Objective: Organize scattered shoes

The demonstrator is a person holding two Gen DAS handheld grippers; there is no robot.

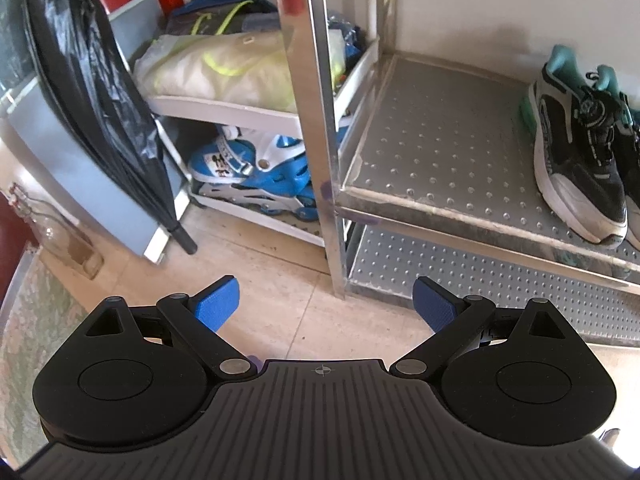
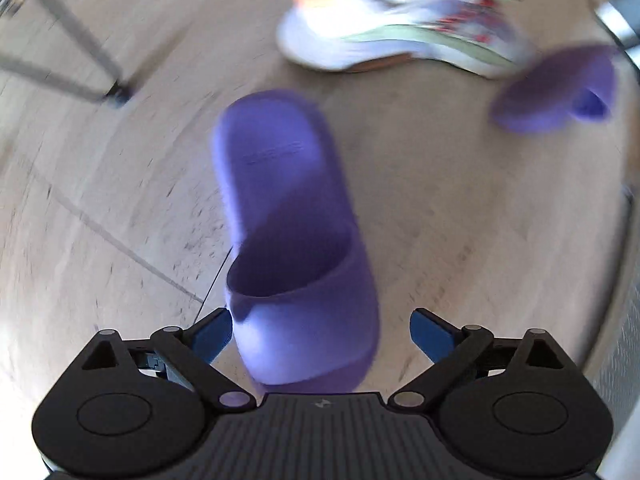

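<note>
A purple slide slipper (image 2: 280, 184) lies on the tiled floor straight below my right gripper (image 2: 322, 336). The gripper points down and is open, with the slipper's toe end between its blue fingers (image 2: 432, 336); the right pad stands clear of it. A second purple slipper (image 2: 556, 92) and a white sneaker (image 2: 400, 28) lie further off; this view is blurred. My left gripper (image 1: 326, 304) is open and empty above the floor, in front of a metal shoe rack (image 1: 440, 140). A black-and-teal sneaker (image 1: 580, 148) stands on the rack's shelf at the right.
The rack has a lower studded shelf (image 1: 480, 292) and a corner post (image 1: 316, 120). Left of it, a white shelf unit holds blue inline skates (image 1: 256, 176) and bags (image 1: 224, 64). A black folded umbrella (image 1: 92, 92) leans there. A metal frame leg (image 2: 76, 44) stands on the floor.
</note>
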